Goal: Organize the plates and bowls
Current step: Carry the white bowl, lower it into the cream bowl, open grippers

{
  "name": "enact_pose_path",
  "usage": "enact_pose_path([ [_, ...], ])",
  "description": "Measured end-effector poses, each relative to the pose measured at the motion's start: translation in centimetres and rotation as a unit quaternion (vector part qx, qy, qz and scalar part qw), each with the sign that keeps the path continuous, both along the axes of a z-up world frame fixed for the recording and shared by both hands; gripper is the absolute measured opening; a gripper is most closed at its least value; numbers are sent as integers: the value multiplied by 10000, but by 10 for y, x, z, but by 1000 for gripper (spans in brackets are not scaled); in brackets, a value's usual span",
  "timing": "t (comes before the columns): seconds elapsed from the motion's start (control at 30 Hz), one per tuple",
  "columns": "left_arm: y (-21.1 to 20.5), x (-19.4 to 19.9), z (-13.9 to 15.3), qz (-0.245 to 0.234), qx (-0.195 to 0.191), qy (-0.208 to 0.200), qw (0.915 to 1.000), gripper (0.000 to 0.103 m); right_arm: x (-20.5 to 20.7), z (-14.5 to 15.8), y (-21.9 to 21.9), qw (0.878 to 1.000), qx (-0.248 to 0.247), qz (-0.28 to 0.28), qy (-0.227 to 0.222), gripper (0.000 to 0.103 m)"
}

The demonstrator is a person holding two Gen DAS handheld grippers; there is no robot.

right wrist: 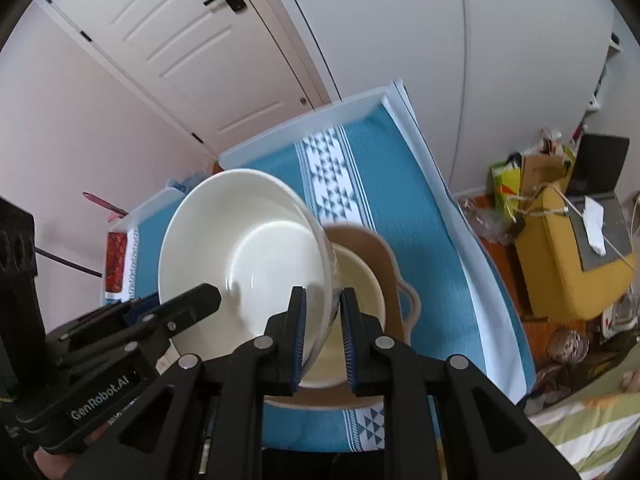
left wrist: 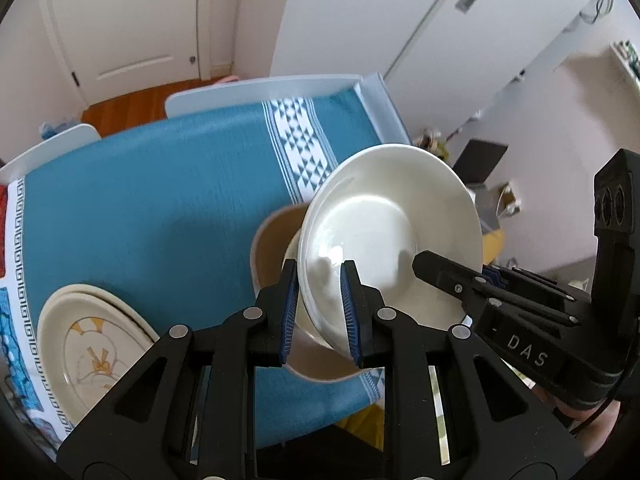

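Both jaws clamped on white bowl (left wrist: 384,232) rim, over teal tablecloth (left wrist: 160,200); white door (left wrist: 128,20) behind.

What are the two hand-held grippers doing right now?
Left hand-held gripper: closed on the rim of the white bowl.
Right hand-held gripper: closed on the opposite rim of the same white bowl.

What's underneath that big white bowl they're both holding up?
Under the tilted white bowl sits a tan handled dish with a cream bowl nested inside. The white bowl hides most of both.
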State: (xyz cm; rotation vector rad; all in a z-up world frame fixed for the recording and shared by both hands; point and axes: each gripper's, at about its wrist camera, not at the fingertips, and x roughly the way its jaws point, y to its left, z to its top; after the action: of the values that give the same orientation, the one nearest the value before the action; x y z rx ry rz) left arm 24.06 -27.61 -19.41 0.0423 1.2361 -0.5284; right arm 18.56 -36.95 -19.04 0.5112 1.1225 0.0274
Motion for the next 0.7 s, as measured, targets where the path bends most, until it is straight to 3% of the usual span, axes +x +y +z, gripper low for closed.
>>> enact_pose_path([
  [0.3,-6,-5,-33,-234,375,170,9989,19,-12,-28,-6,9998,23,-45,191,16],
  [0.7,-17,-9,-47,-418,874,67,9953,19,-12,-37,-5,9995,-221,34,241,16],
])
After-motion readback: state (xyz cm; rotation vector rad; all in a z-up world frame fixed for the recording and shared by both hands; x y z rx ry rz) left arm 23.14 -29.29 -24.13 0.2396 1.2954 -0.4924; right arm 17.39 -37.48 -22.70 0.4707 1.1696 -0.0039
